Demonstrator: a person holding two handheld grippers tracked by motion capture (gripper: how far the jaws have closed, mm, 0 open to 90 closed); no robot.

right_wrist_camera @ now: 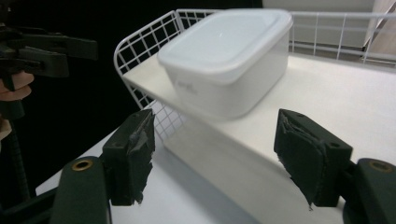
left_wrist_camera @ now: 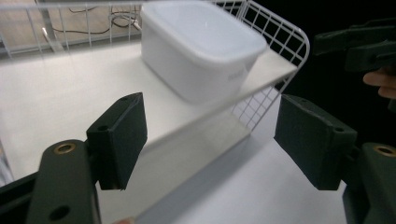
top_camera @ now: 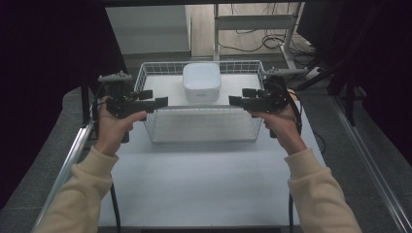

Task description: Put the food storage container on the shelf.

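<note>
A white wire basket (top_camera: 201,127) stands on the white table, far of centre. Inside it a white lidded container (top_camera: 201,82) rests on a white board, toward the back. My left gripper (top_camera: 156,98) hovers at the basket's left side, pointing inward, jaws open and empty. My right gripper (top_camera: 239,96) mirrors it at the right side, also open and empty. In the left gripper view the gripper (left_wrist_camera: 217,137) frames the container (left_wrist_camera: 201,46) and the basket corner (left_wrist_camera: 285,37). In the right gripper view the gripper (right_wrist_camera: 215,154) faces the container (right_wrist_camera: 229,56) and basket wires (right_wrist_camera: 144,46).
The bare white tabletop (top_camera: 204,184) stretches from the basket to the near edge. A metal rail (top_camera: 68,160) runs along the table's left side. Behind the table, desk legs and cables (top_camera: 252,34) lie on the floor. Dark curtains flank both sides.
</note>
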